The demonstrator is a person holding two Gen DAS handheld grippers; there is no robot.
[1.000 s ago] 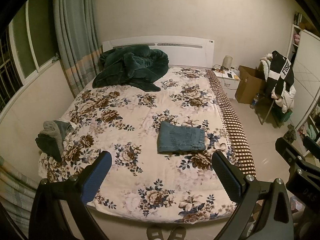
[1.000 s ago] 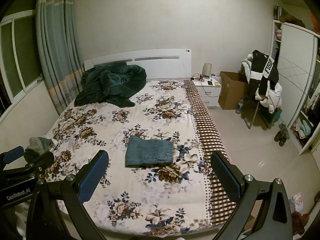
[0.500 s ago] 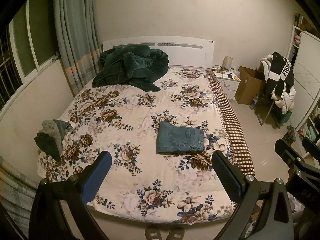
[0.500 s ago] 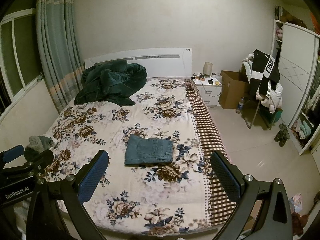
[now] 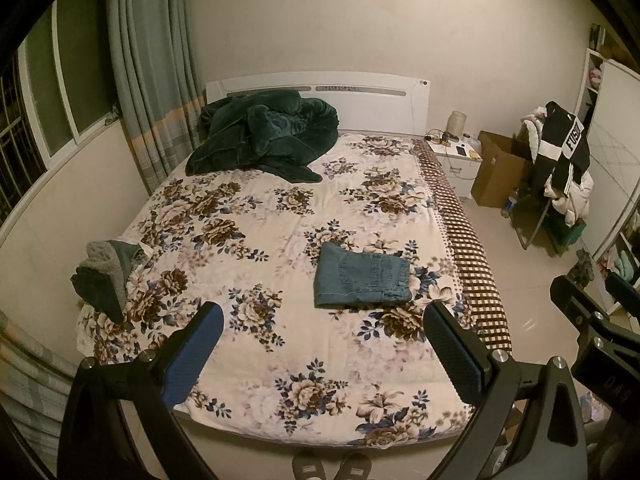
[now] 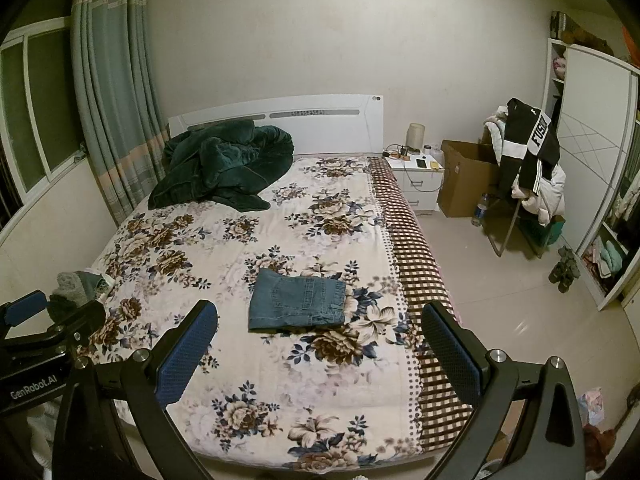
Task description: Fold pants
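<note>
Jeans (image 5: 362,280) folded flat mid-bed (image 5: 248,216), both grippers (image 5: 324,344) (image 6: 320,340) spread wide, empty, well back at foot; fold looks finished — best left untouched, only squaring edges if uneven.

We see our left claw (image 5: 322,344) as a black frame with two broad arms, each ending in a flat finger faced with a finely ribbed pad: bright blue on one finger (image 5: 198,350), dark on the other. Round silver screw heads sit at the joints. Our right claw (image 6: 318,344) has the same build, with the same black arms, silver screws and blue textured pad. From the right wrist view, the side of the left claw's black body carries white lettering reading "GenRobot.AI" and a blue pad at its tip.
</note>
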